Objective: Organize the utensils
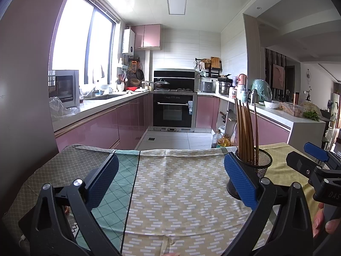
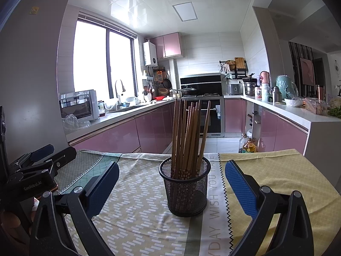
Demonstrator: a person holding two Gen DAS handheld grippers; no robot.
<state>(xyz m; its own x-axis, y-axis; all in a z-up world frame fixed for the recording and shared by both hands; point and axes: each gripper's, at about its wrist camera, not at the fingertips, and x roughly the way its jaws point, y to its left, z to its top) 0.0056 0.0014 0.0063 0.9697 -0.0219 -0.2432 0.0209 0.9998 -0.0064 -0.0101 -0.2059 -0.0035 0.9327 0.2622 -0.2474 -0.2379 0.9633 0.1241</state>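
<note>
A black mesh holder (image 2: 184, 188) stands upright on the patterned cloth, filled with several brown chopsticks (image 2: 187, 136). My right gripper (image 2: 171, 180) is open, its blue pads on either side of the holder and a little nearer than it, touching nothing. In the left wrist view the same holder (image 1: 257, 166) with its chopsticks (image 1: 245, 128) sits just behind the right pad of my left gripper (image 1: 170, 177), which is open over bare cloth. The right gripper (image 1: 315, 155) shows at the right edge there, with a hand below it. The left gripper (image 2: 42, 153) appears at the far left of the right wrist view.
The table (image 1: 181, 192) carries overlapping cloths in grey, teal, beige and yellow. Beyond its far edge lies a tiled floor with oil bottles (image 2: 248, 145), pink cabinets (image 2: 127, 132), an oven (image 1: 172, 112) and cluttered counters (image 2: 298, 106).
</note>
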